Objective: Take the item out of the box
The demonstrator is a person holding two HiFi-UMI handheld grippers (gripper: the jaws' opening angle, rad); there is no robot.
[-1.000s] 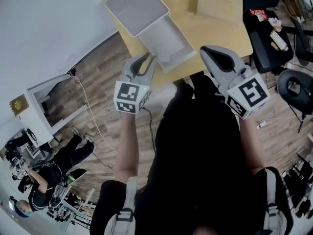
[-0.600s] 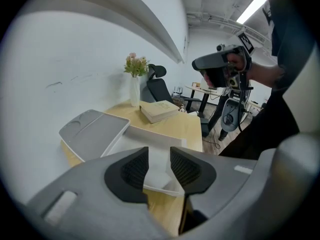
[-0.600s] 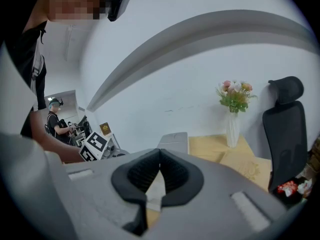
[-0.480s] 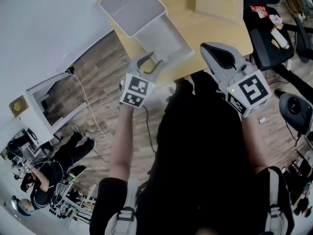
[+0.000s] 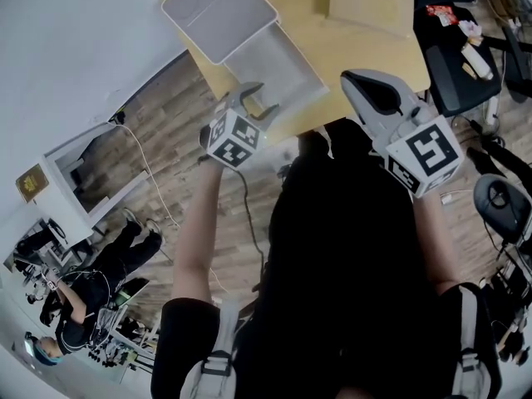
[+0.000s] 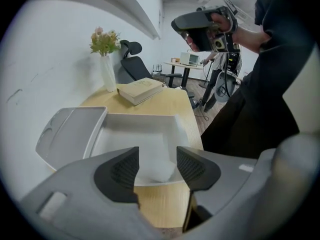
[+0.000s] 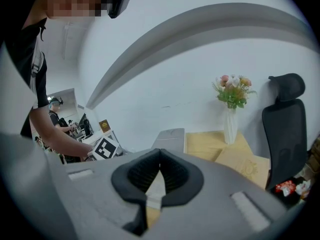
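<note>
Left gripper, jaws just opened and empty, hangs above the white item in the white box; right gripper closed on nothing.

Black short-sleeved top, grey shoulder straps. Grey moulded left gripper, right gripper; black ribbed pads; white cubes bearing black square markers.

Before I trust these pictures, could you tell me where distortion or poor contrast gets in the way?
Left gripper view: fisheye, dark corners; the pale item barely stands out from the white box. Right gripper view: a wall edge bows into an arc. Head view: evenly lit.
</note>
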